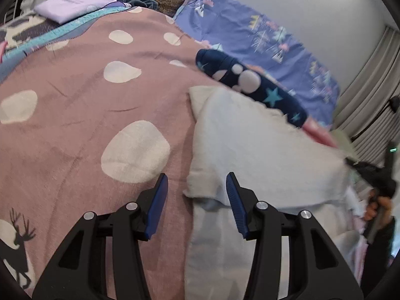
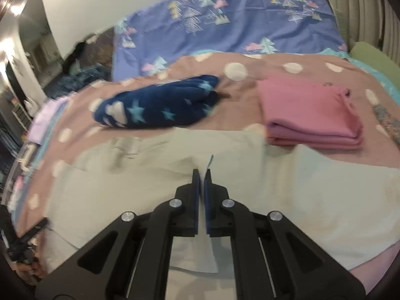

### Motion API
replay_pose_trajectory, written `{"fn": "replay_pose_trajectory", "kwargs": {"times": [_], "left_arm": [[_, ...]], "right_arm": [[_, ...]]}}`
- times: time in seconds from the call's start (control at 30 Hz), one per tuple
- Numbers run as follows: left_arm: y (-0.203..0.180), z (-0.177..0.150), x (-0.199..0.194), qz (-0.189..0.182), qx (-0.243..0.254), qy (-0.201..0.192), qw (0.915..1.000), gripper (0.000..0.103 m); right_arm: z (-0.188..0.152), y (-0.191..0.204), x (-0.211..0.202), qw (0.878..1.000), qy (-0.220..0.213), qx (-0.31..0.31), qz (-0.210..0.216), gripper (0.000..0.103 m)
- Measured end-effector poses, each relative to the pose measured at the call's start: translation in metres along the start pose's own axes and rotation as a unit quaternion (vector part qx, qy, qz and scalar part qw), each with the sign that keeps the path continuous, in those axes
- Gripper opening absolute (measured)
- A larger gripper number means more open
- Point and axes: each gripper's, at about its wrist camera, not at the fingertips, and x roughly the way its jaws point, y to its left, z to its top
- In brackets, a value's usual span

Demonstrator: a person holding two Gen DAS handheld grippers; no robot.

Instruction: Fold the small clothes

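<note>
My left gripper (image 1: 196, 187) hangs wide open over the edge of the pale grey garment (image 1: 262, 145) spread on the dotted pink blanket (image 1: 75, 115). My right gripper (image 2: 202, 175) is pinched closed; whether it holds cloth, I can't tell.

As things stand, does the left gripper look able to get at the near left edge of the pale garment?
Probably yes. The left gripper is open, its right finger over the pale garment, its left over the dotted blanket; nothing lies between.

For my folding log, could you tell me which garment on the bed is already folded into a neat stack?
The pink one: it sits as a squared, layered stack. The navy star garment is bunched, and the white one lies spread out.
</note>
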Motion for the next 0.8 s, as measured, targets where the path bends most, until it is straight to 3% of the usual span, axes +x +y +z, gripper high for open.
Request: {"fn": "replay_pose_trajectory", "kwargs": {"times": [0.07,0.13,0.2,0.23,0.27,0.37,0.4,0.43,0.5,0.53,0.57,0.6,0.63,0.73,0.8], "left_arm": [[0.003,-0.002,-0.002,-0.015,-0.005,-0.003,0.9999,0.049],[0.004,-0.005,-0.002,-0.019,-0.007,0.000,0.9998,0.049],[0.007,-0.008,0.000,-0.023,-0.012,0.006,0.9996,0.049],[0.008,-0.008,0.000,-0.027,-0.014,0.006,0.9995,0.049],[0.008,-0.009,-0.001,-0.030,-0.015,0.005,0.9994,0.049],[0.005,-0.010,-0.003,-0.035,-0.002,0.006,0.9994,0.046],[0.003,-0.010,-0.002,-0.035,0.003,0.008,0.9993,0.045],[0.000,-0.011,0.000,-0.037,0.012,0.012,0.9992,0.043],[-0.004,-0.013,0.001,-0.038,0.025,0.015,0.9989,0.041],[-0.006,-0.013,0.002,-0.036,0.030,0.017,0.9988,0.035],[-0.007,-0.013,0.003,-0.032,0.034,0.019,0.9988,0.024],[-0.007,-0.013,0.004,-0.019,0.032,0.019,0.9991,0.014],[-0.005,-0.013,0.004,-0.010,0.028,0.020,0.9994,0.007],[-0.006,-0.013,0.002,0.019,0.029,0.016,0.9993,0.004],[-0.010,-0.015,0.005,0.037,0.039,0.021,0.9983,0.004]], "right_arm": [[0.001,-0.016,0.020,0.999,0.030,0.019,-0.032,0.004],[-0.004,-0.031,0.036,0.997,0.058,0.050,-0.009,0.005],[-0.010,-0.038,0.044,0.994,0.078,0.073,-0.002,0.015],[-0.014,-0.045,0.042,0.993,0.080,0.083,0.001,0.027],[-0.017,-0.046,0.039,0.993,0.078,0.088,0.010,0.033],[-0.026,-0.040,0.023,0.995,0.072,0.060,0.017,0.035],[-0.030,-0.038,0.020,0.996,0.074,0.053,0.024,0.039],[-0.034,-0.036,0.016,0.995,0.080,0.040,0.031,0.049],[-0.047,-0.029,0.017,0.994,0.102,0.004,0.036,0.051],[-0.052,-0.027,0.018,0.994,0.103,-0.008,0.029,0.042],[-0.055,-0.024,0.019,0.995,0.099,-0.027,0.012,0.013],[-0.055,-0.022,0.020,0.994,0.101,-0.035,0.001,0.006],[-0.054,-0.024,0.016,0.995,0.099,-0.027,0.005,0.005],[-0.043,-0.034,-0.001,0.997,0.070,0.010,-0.007,0.004],[-0.043,-0.045,0.005,0.995,0.079,0.015,-0.055,0.000]]}}
